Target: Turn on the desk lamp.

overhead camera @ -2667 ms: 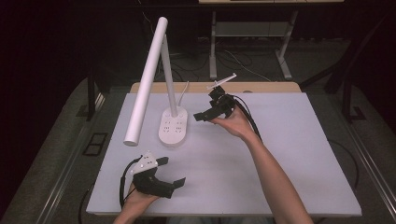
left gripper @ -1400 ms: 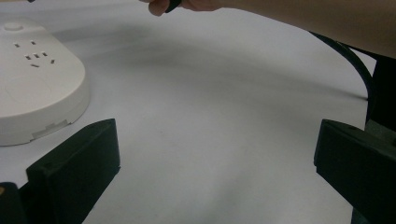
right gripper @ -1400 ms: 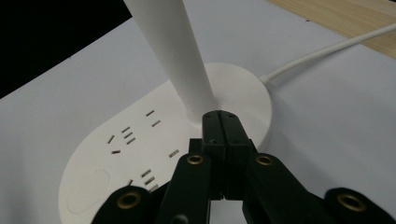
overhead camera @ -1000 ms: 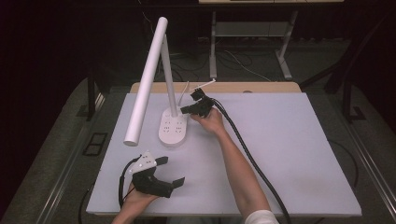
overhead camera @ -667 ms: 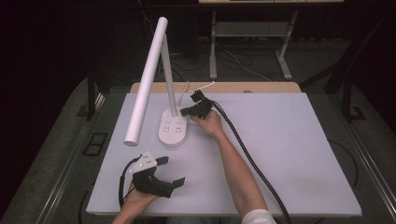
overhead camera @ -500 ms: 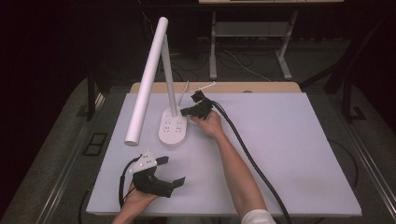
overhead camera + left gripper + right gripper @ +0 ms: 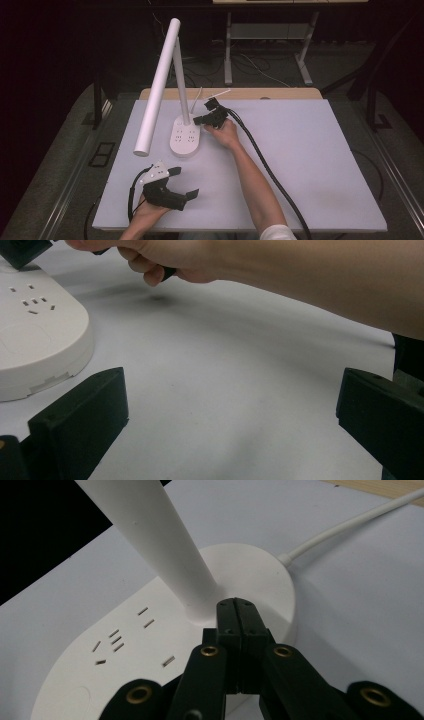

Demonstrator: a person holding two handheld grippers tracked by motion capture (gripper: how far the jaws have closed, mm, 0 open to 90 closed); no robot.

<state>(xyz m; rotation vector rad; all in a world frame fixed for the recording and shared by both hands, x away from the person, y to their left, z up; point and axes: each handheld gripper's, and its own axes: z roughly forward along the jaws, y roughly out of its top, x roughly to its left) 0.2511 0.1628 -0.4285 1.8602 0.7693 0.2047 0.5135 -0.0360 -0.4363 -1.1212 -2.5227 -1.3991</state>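
Since the earliest frame the right gripper (image 7: 204,119) has slid left from the upper middle of the high view onto the lamp (image 7: 172,85) base; over the last second it has barely shifted. The left gripper (image 7: 181,182) has stayed parked at the lower left the whole time.

Progress-wise, it looks like the work is a press or touch on the lamp base (image 7: 165,645), maybe a switch near the stem, though no button is visible. The approach is done: in the right gripper view the tips sit right at the foot of the stem (image 7: 165,555), upper centre of that frame, on or just above the base top. Contact itself can't be confirmed. Nothing shows the lamp lit, so the press probably isn't finished, and pulling the arm back is left after that.

The lamp stands at the upper left of the table (image 7: 310,165), its long head hanging down toward the left, and its cord (image 7: 350,527) runs off the upper right of the right gripper view.

Claws: the right one is fully closed, jaws pressed together with nothing between them, used like a poking finger. The left one is spread wide and empty, with the base edge (image 7: 45,347) at the left of its view and bare table between the jaws.
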